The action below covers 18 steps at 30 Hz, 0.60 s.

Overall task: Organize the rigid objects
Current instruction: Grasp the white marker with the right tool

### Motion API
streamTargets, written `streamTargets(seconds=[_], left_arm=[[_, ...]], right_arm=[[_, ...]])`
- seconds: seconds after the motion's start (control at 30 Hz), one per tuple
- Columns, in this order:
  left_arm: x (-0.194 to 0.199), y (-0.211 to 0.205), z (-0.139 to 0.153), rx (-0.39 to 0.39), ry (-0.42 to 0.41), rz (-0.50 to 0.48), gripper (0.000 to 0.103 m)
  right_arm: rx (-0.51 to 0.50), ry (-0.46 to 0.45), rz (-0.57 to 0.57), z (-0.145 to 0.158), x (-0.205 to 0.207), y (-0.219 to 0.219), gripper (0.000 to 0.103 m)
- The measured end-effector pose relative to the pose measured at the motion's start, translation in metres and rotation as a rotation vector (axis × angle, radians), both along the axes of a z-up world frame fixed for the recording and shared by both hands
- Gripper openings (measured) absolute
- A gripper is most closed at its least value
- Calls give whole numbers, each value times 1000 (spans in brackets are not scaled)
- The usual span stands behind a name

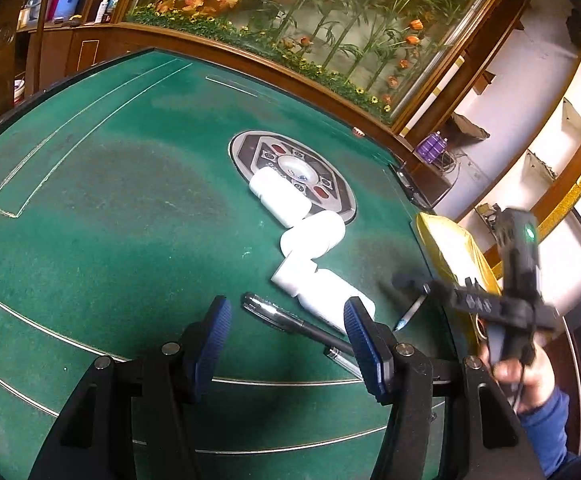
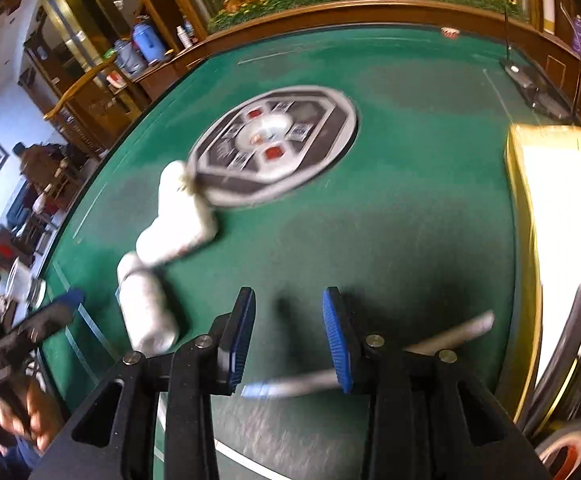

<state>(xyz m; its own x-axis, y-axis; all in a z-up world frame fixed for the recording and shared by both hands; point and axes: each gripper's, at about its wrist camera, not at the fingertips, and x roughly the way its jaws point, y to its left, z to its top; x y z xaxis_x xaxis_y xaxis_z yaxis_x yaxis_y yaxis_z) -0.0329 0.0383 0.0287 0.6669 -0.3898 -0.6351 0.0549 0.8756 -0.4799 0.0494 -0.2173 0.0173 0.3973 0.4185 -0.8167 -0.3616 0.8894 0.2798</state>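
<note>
Several white bottles (image 1: 312,236) lie on their sides in a row on the green table (image 1: 90,200), from the centre panel toward me. My left gripper (image 1: 288,320) is open just above the table. A black pen (image 1: 282,316) lies on the felt between and beyond its fingers, and a clear pen (image 1: 342,356) lies by the right finger. In the blurred right wrist view, my right gripper (image 2: 290,320) is open, low over the felt. A blue-capped pen (image 2: 290,388) lies on the table under its right finger. The same bottles (image 2: 146,304) lie to its left.
A round control panel (image 1: 294,172) is set in the middle of the table. A yellow bag or box (image 2: 522,208) sits at the table's right edge. A wooden rail and a glass flower display (image 1: 330,20) border the far side. The other gripper (image 2: 50,316) shows at the left.
</note>
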Motion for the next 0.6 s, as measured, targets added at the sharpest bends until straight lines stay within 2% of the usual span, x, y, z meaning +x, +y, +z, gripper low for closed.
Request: streamTargets(seconds=[0.1,0.2,0.27,0.4,0.5,0.6], left_arm=[[0,-1,0,6,5,-2,62],[0,-1,0,3,3,-4,62],[1,-1,0,1,3,-1,62],[1,-4,0,9,3,-6,62],[-2,-3,1,8,-6,-7,62],[-2,0,0,-12,-5,-11,62]], right_arm=[[-8,12,43,-1,-24,1,34],[38,9,68,8,-53,-7,34],[29,-19,10,18,-59,-19,34],[-6,-18,-120,24,-53,-36,43],[-20,61,-205,13,-47,-47,43],[14,78,-262,11,-48,-57,44]])
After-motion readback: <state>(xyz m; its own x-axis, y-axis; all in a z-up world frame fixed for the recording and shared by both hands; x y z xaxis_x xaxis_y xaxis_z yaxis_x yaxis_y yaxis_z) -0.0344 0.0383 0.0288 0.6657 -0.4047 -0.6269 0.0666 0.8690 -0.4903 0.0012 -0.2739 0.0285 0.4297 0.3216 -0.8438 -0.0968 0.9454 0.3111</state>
